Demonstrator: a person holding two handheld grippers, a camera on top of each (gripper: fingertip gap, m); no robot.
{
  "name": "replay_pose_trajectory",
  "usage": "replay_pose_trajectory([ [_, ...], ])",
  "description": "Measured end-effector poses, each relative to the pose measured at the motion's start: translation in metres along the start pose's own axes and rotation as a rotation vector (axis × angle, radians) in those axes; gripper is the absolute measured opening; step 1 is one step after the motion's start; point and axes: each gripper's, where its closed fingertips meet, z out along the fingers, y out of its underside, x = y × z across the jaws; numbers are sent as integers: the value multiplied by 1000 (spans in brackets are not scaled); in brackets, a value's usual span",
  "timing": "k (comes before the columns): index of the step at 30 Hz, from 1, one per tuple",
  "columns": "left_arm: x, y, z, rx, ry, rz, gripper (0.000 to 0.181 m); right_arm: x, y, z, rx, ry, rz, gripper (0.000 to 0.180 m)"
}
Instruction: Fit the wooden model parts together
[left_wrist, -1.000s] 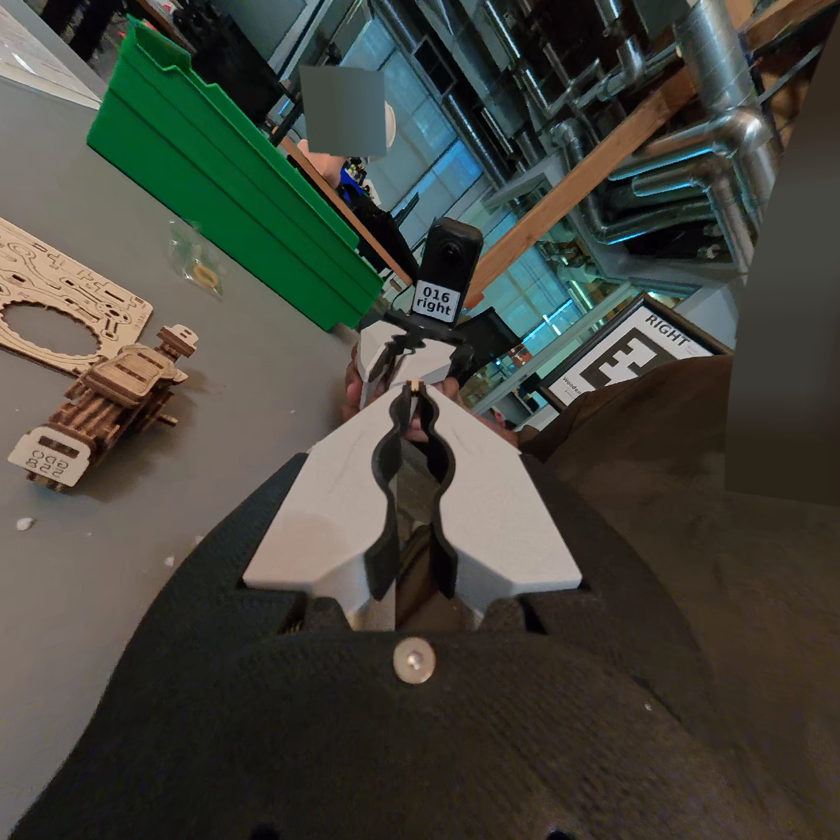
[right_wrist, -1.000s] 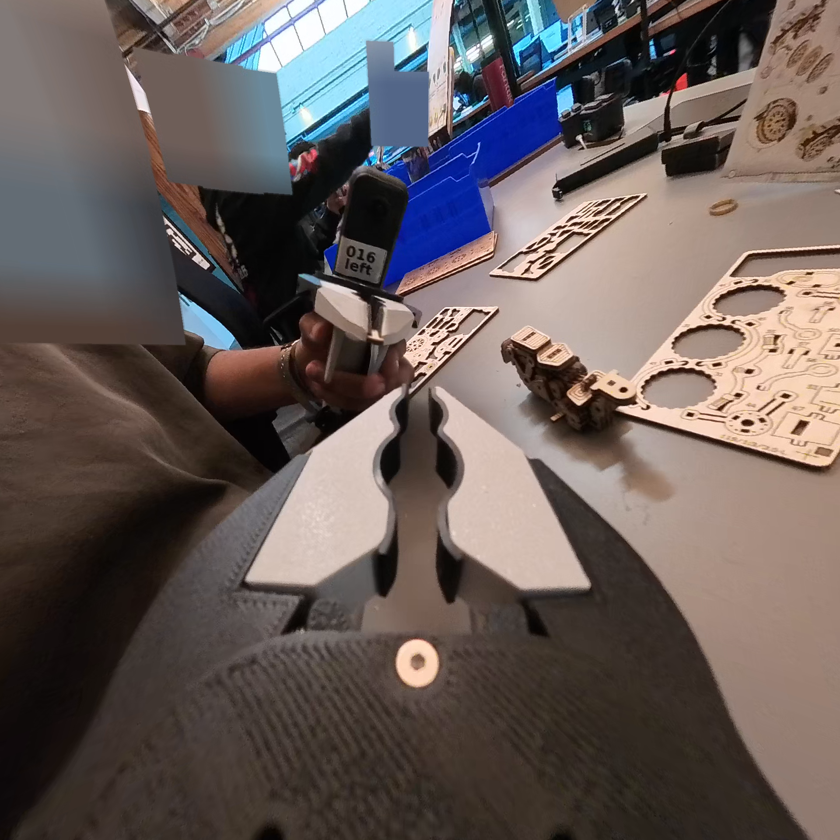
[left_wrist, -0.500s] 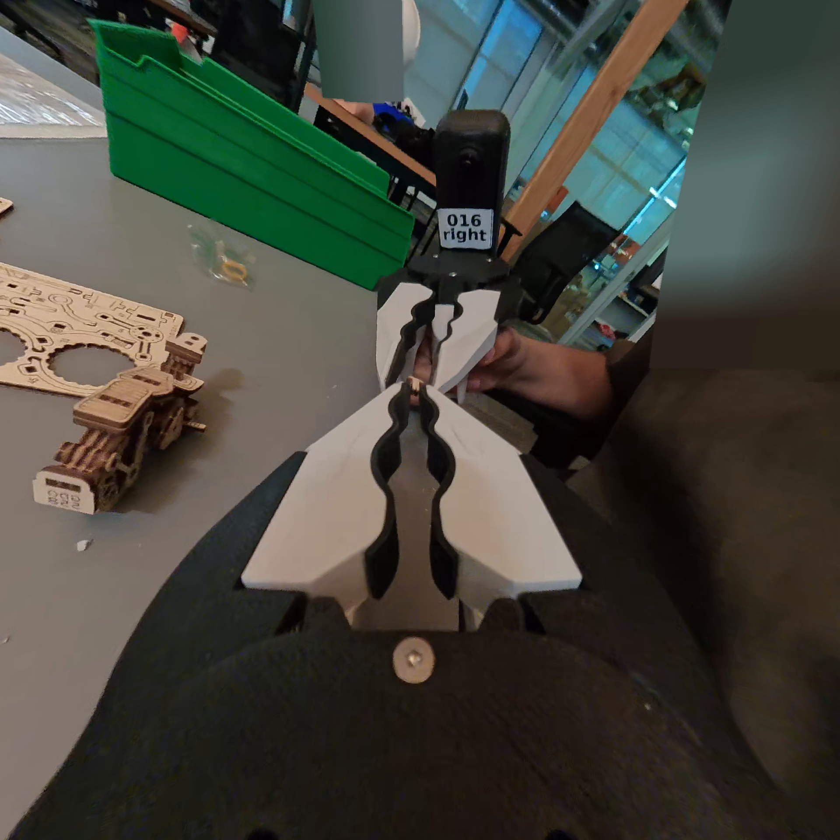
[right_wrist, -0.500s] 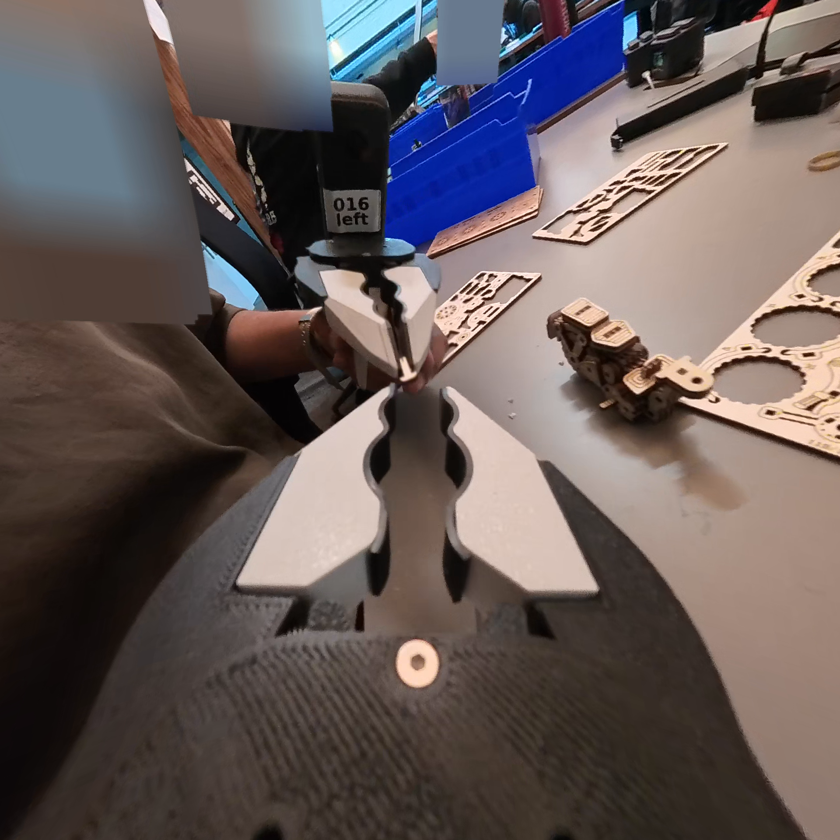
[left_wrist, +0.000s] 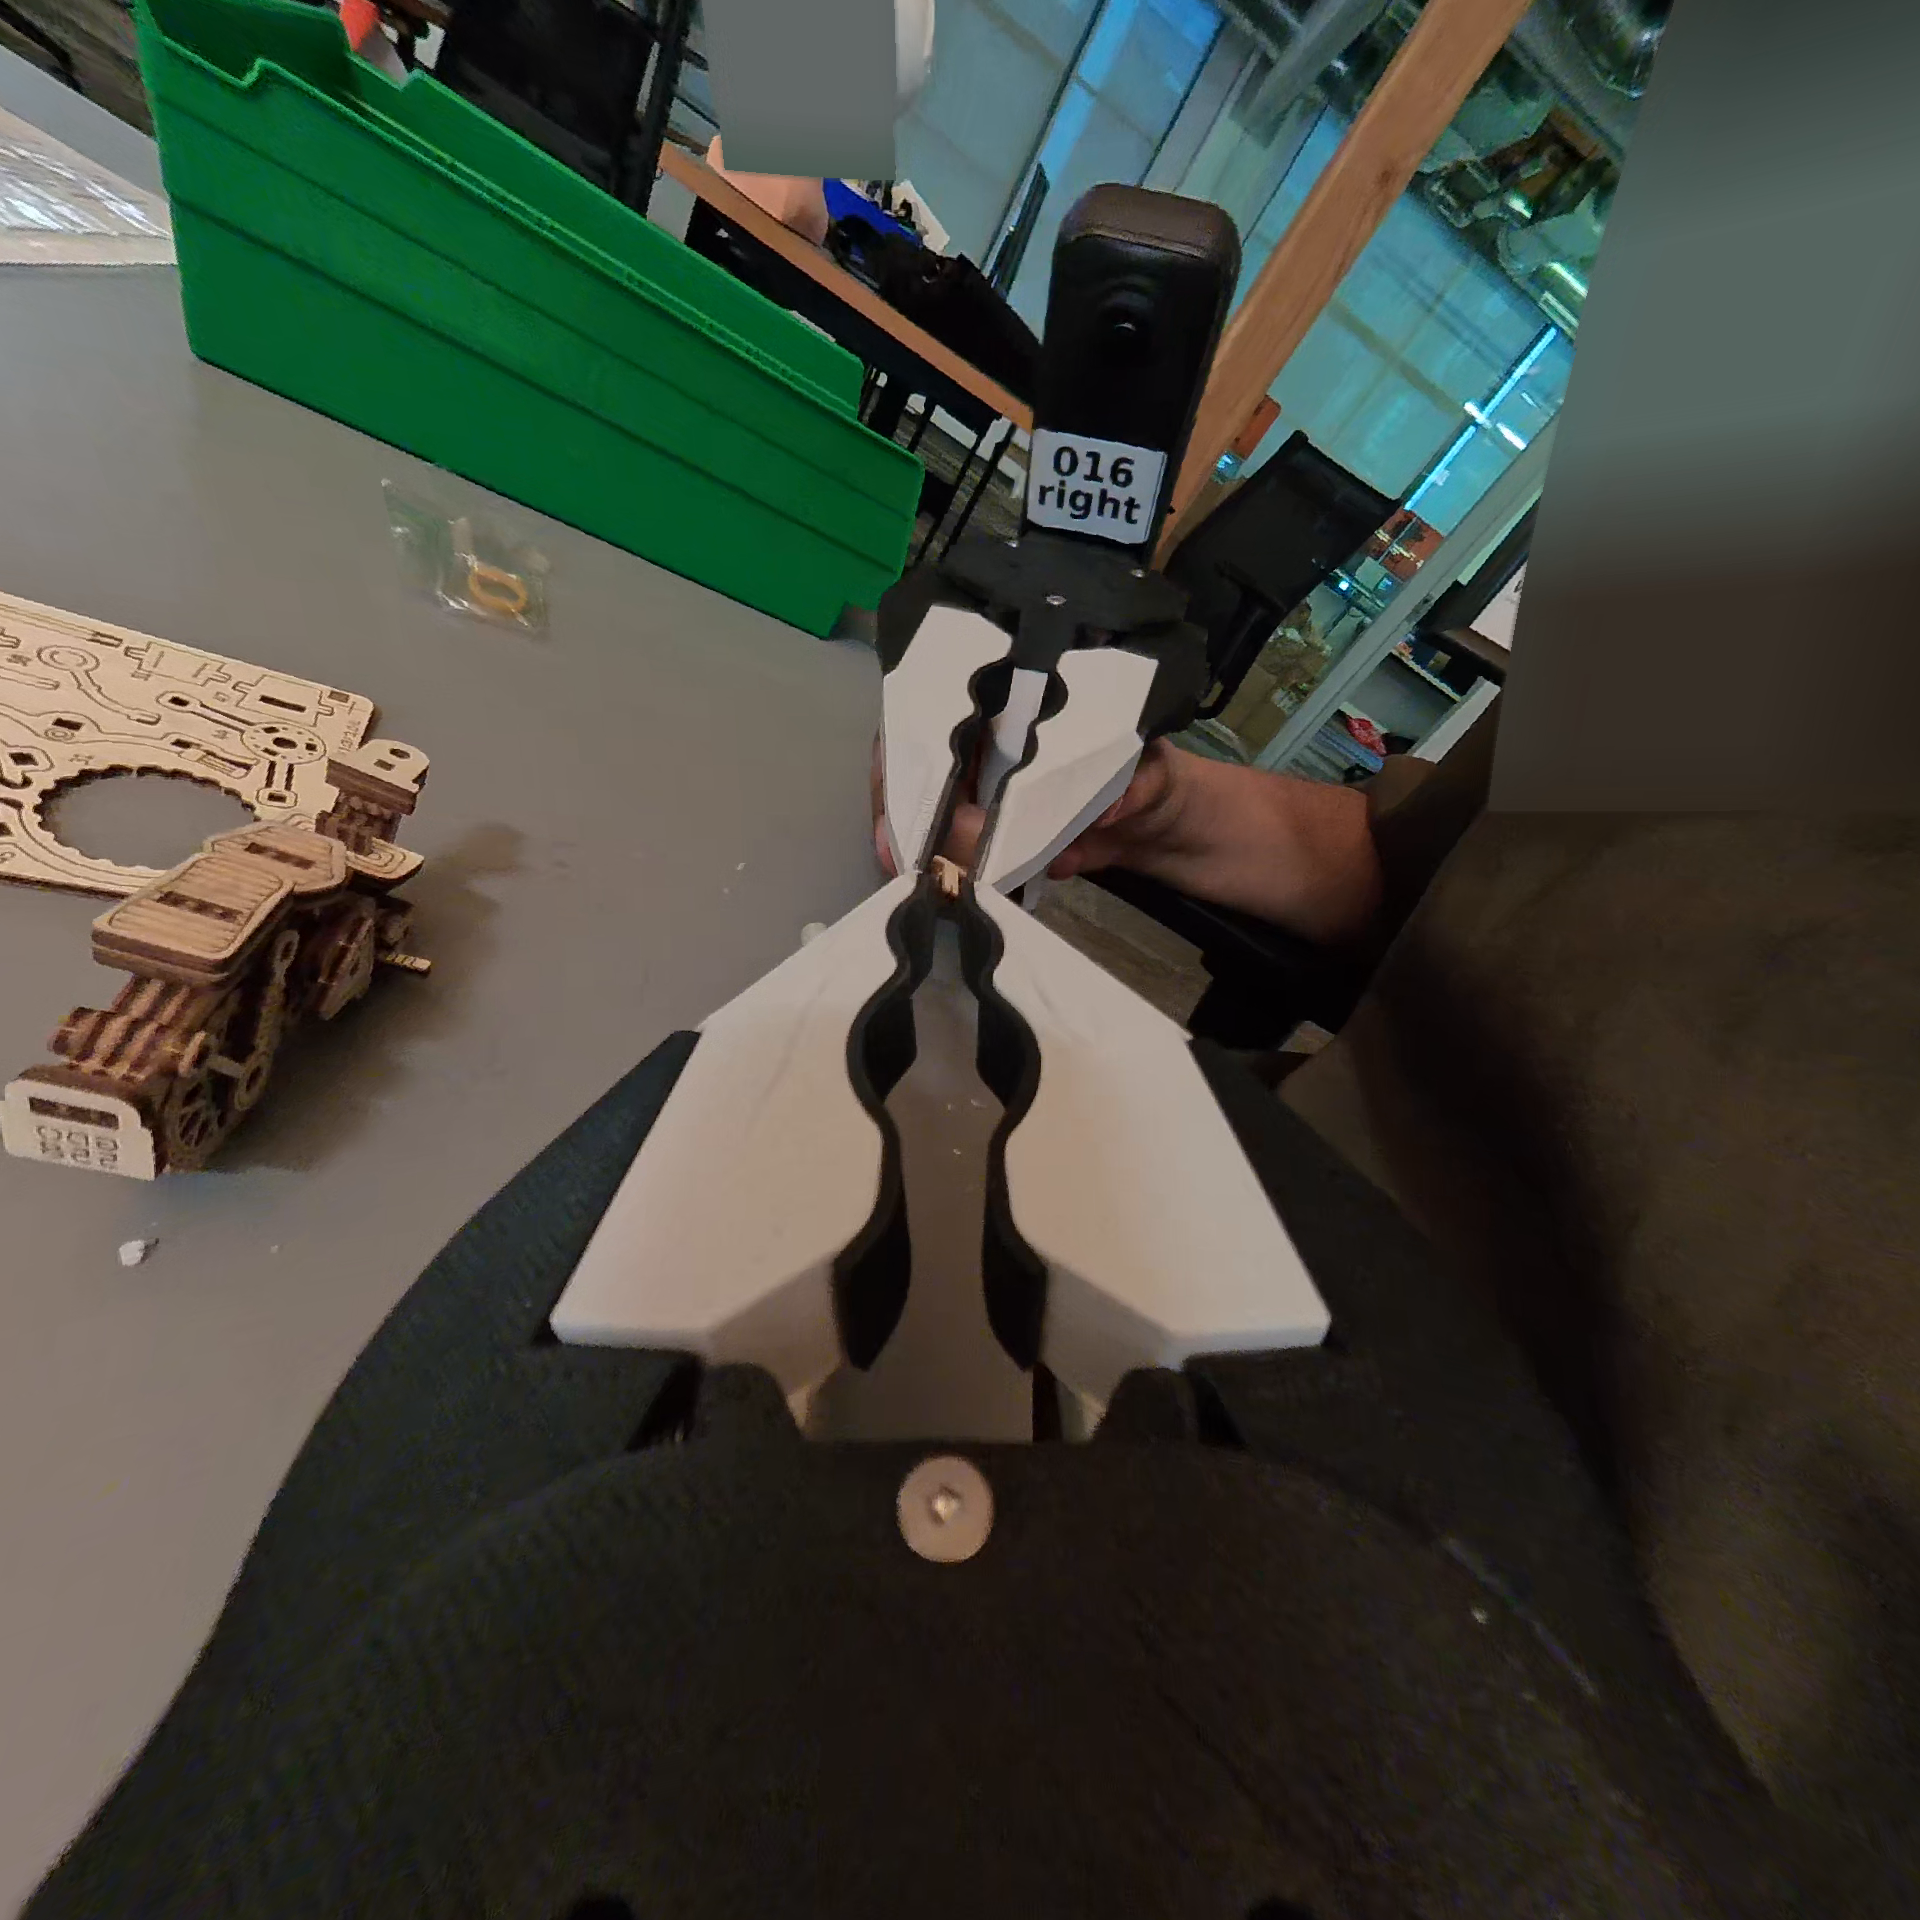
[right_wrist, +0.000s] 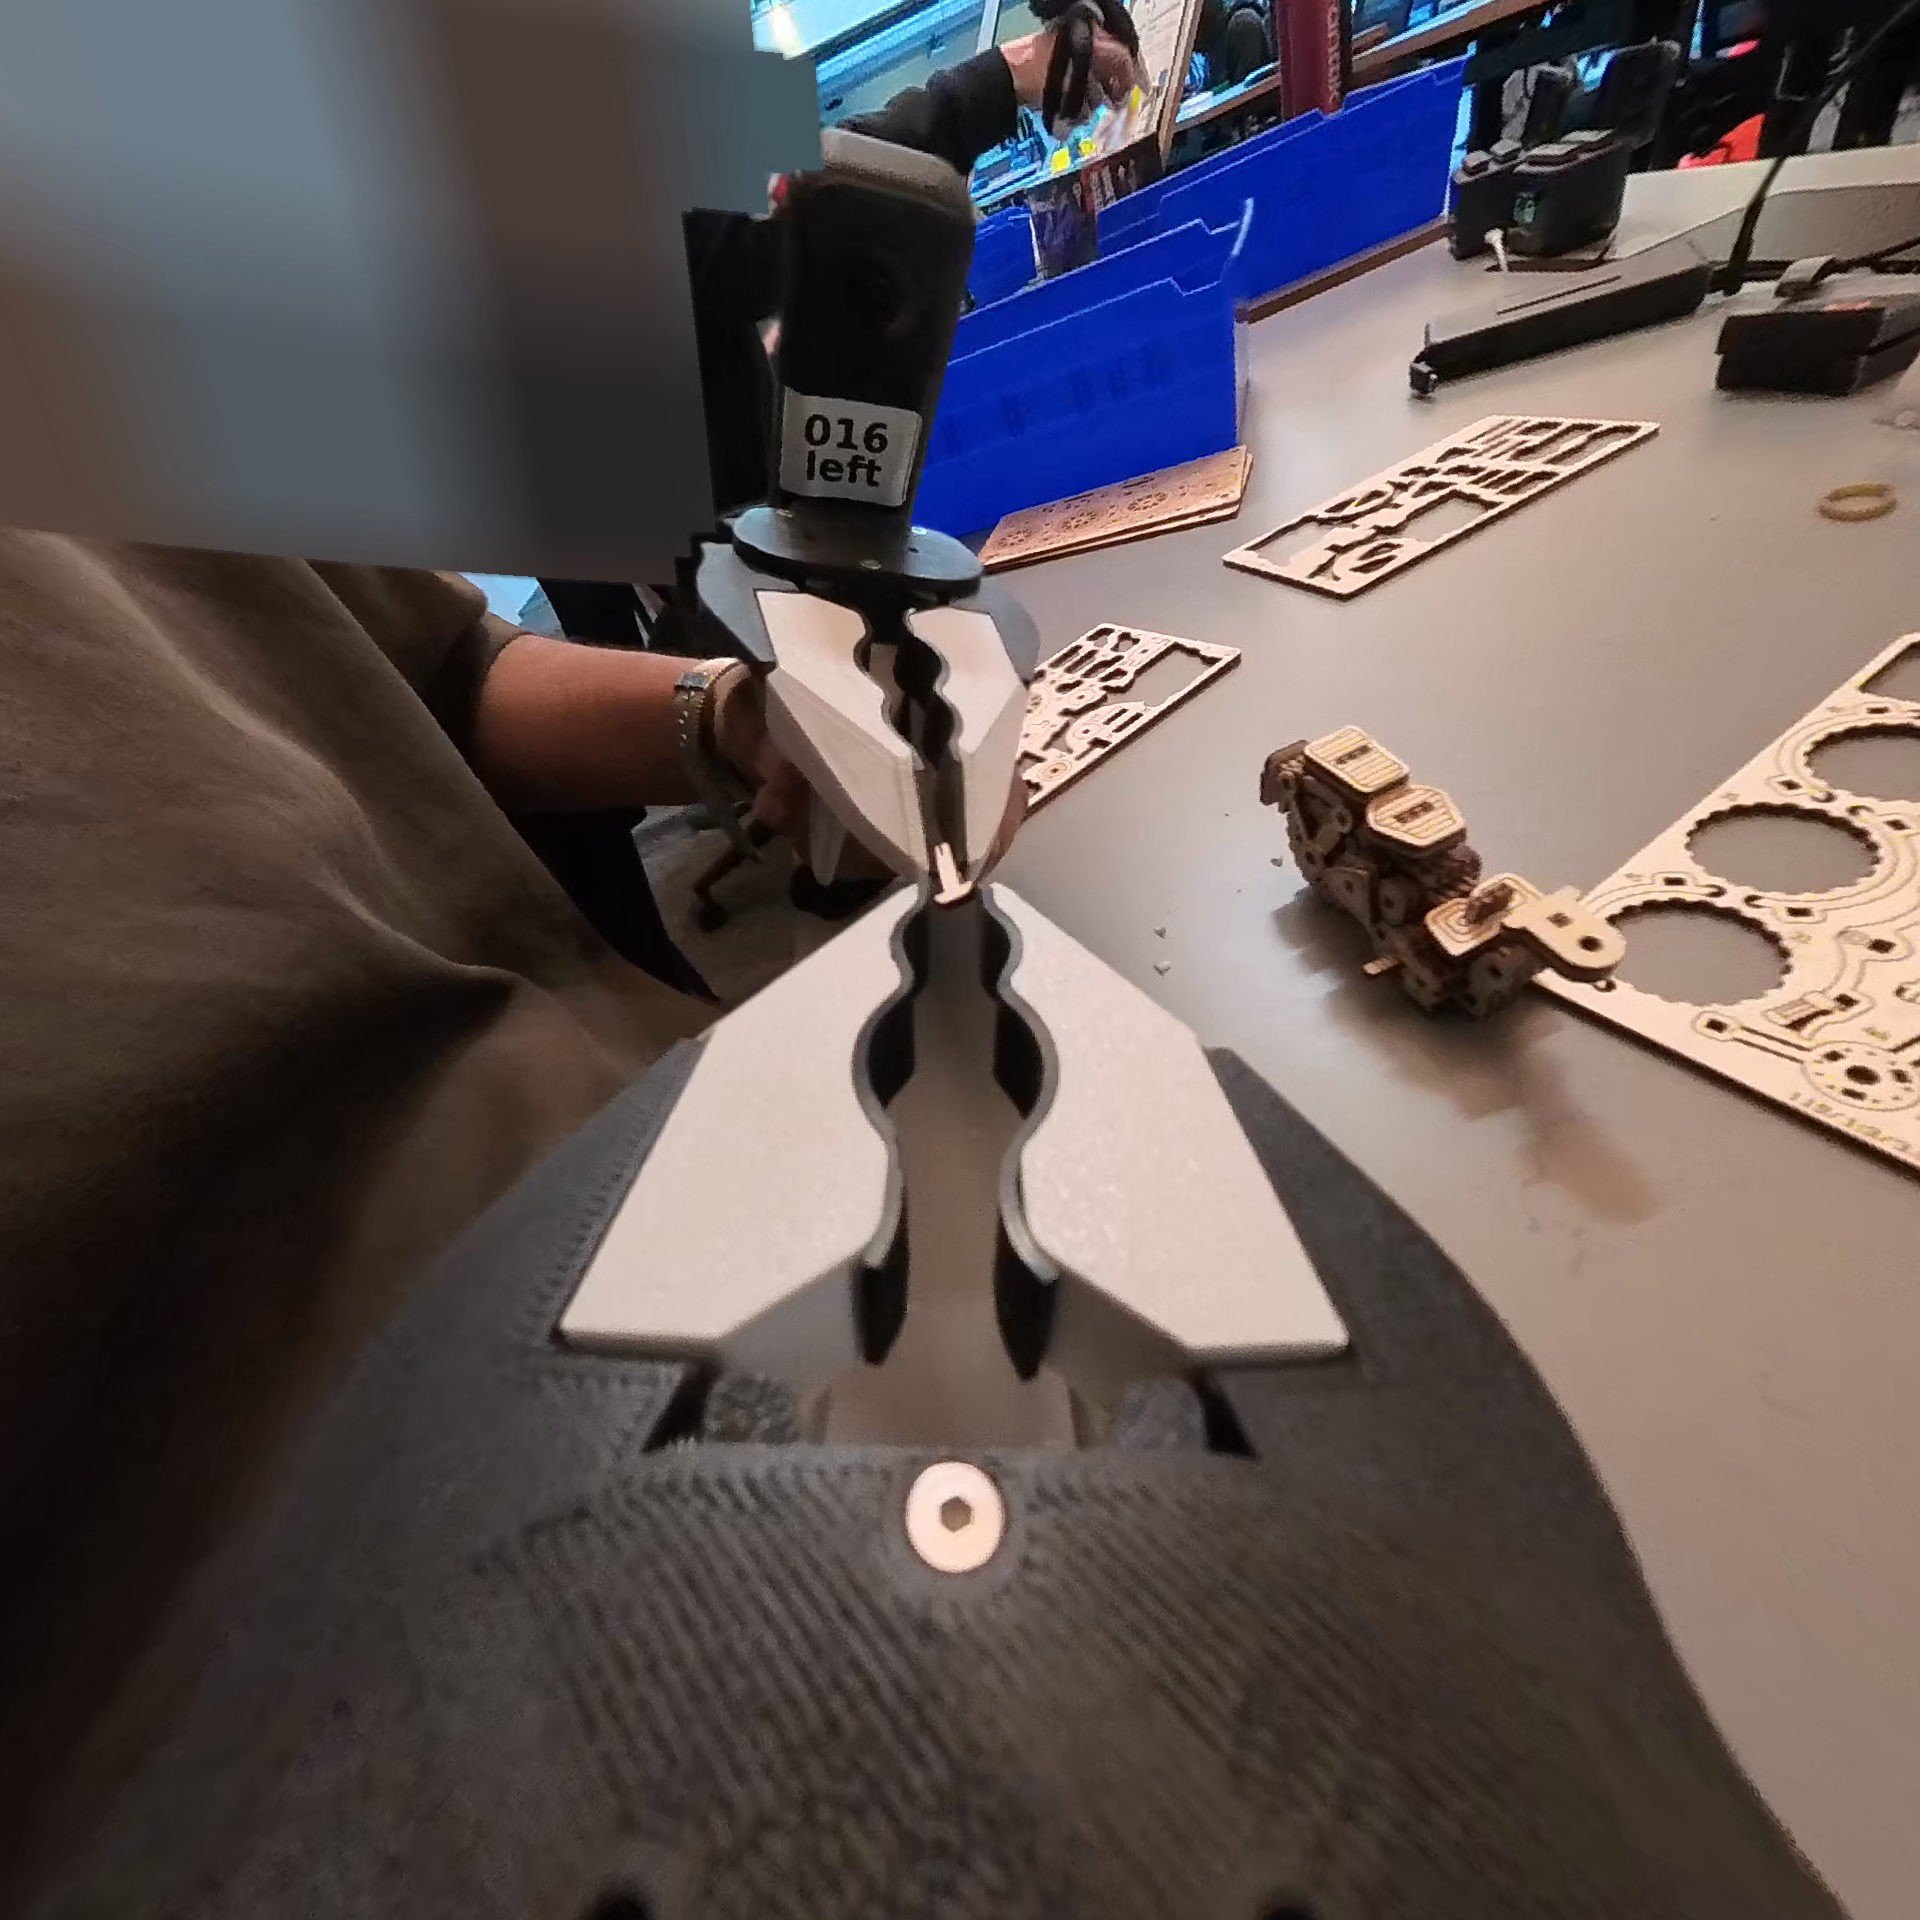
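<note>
We see the left gripper (left_wrist: 945, 902) clenched on a small wooden part (left_wrist: 947, 878), tip to tip with the right gripper (right_wrist: 948, 914), released. Wooden model (left_wrist: 223, 971) on table (left_wrist: 623, 790), far left.

- I see a tiny pale wooden peg (left_wrist: 947, 876) pinched at the tip of my left claw (left_wrist: 943, 891), in the air off the counter (left_wrist: 623, 727) edge.
- The half-built brown wooden model (left_wrist: 208, 997) lies on the counter, one end overlapping the pale cut-out parts sheet (left_wrist: 156, 727).
- Two more parts sheets (right_wrist: 1439, 504) lie flat farther off.
</note>
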Motion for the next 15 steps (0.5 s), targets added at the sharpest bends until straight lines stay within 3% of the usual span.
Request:
replay_pose_trajectory([
  [15, -7, 4, 2, -14, -18, -73, 5, 5, 4, -1, -50, 92, -175, 5],
])
